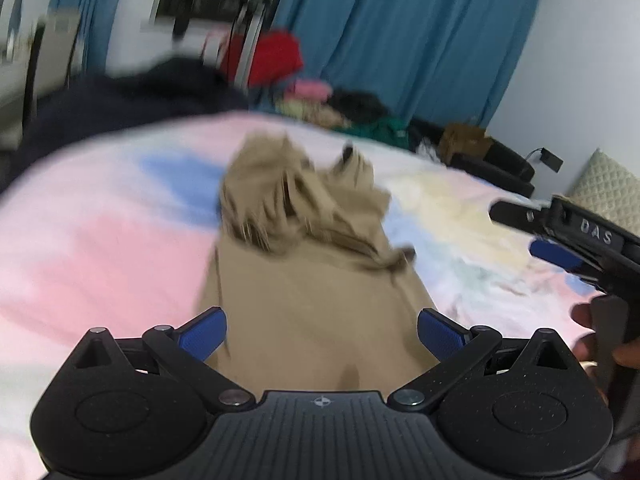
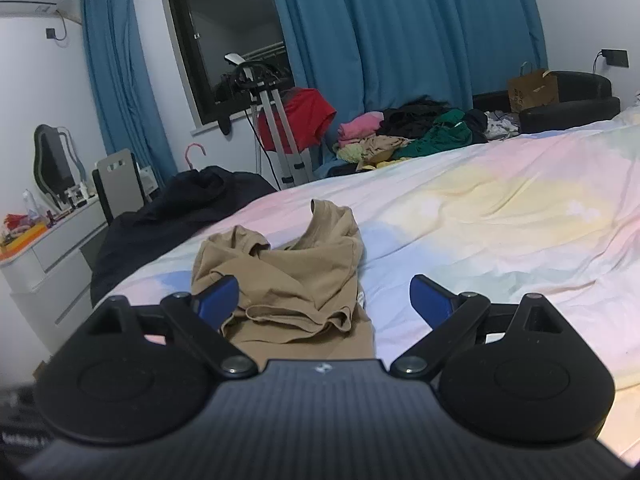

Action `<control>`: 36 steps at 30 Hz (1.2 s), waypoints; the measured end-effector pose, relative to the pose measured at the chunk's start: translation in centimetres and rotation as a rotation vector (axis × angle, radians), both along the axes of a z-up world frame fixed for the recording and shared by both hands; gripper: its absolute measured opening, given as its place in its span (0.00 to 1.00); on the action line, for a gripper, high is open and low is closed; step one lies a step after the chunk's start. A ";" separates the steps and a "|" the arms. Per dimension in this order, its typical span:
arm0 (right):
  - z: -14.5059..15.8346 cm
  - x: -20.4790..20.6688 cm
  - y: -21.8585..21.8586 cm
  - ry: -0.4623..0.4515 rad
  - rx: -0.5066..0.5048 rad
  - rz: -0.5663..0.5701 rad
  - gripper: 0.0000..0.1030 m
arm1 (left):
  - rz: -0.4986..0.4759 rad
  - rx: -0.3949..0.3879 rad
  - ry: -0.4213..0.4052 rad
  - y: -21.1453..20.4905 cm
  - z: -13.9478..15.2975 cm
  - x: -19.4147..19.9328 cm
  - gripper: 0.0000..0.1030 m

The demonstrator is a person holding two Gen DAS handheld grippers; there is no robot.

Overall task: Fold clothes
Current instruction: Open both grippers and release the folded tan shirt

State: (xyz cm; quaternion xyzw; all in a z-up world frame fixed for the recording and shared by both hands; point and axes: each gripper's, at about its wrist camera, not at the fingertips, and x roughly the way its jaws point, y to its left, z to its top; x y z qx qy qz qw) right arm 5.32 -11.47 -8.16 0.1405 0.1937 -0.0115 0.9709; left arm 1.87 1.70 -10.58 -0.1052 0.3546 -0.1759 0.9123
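Note:
A tan garment [image 1: 308, 272] lies on the pastel bedsheet [image 1: 100, 248], its far end bunched up and its near end flat. My left gripper [image 1: 322, 334] is open just above the near flat part, holding nothing. The left wrist view is motion-blurred. In the right wrist view the same tan garment [image 2: 288, 280] lies crumpled on the bedsheet [image 2: 500, 220]. My right gripper [image 2: 324, 300] is open and empty above its near end. The right gripper also shows in the left wrist view [image 1: 532, 232] at the right edge, beside the garment.
A pile of mixed clothes [image 2: 400, 132] lies at the far side of the bed. A dark garment [image 2: 180, 216] hangs over the left bed edge. A white desk [image 2: 48, 248] stands at left, a paper bag [image 2: 532, 90] and black seat [image 2: 572, 100] at right.

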 end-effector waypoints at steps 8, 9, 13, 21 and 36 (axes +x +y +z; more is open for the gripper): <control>-1.0 0.7 0.4 0.012 -0.044 -0.026 0.91 | 0.005 -0.126 0.234 0.1 -4.9 1.8 0.98; -1.1 0.7 0.5 0.011 -0.046 -0.026 0.91 | 0.012 -0.139 0.262 0.2 -5.5 2.1 0.98; -1.3 1.0 0.7 0.009 -0.063 -0.030 0.91 | 0.031 -0.167 0.328 0.4 -7.4 3.0 0.98; -1.7 1.2 0.3 0.026 -0.040 -0.039 0.91 | 0.049 -0.192 0.301 0.1 -7.6 3.4 0.98; -1.8 1.1 0.1 0.034 -0.031 -0.050 0.91 | 0.103 -0.383 0.370 2.3 -8.6 4.4 0.99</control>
